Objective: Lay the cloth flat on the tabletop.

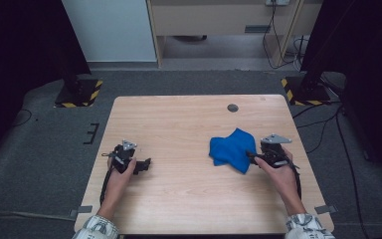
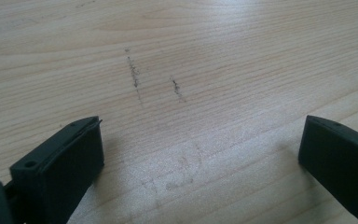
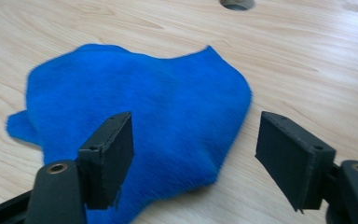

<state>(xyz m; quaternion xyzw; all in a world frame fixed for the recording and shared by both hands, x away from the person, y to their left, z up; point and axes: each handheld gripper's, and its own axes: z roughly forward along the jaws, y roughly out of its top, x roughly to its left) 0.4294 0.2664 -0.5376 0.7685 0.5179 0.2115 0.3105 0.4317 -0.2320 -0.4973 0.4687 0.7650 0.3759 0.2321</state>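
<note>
Your blue cloth (image 1: 231, 149) lies crumpled on the table (image 1: 189, 124), on its right half and well short of the small round hole (image 1: 233, 107) near the far edge. It rests flat on the wood, bunched into an uneven shape with one corner pointing toward the hole.

Your right gripper (image 1: 252, 157) sits just beside the cloth, on the side away from your other hand, pointing into the cloth's near right edge. In the right gripper view its fingers (image 3: 109, 154) stand apart, with the cloth's near corner lying between and under them; the pads do not press on the fabric, and one finger overlaps the cloth while the other hangs over bare wood beside it.

Your left gripper (image 1: 144, 164) is well apart from the cloth, across the table on the opposite side, held low over bare wood. In the left gripper view its fingers (image 2: 70, 158) are spread wide with nothing between them but the table top, which carries a few dark scuff marks (image 2: 133, 74) ahead of them.
</note>
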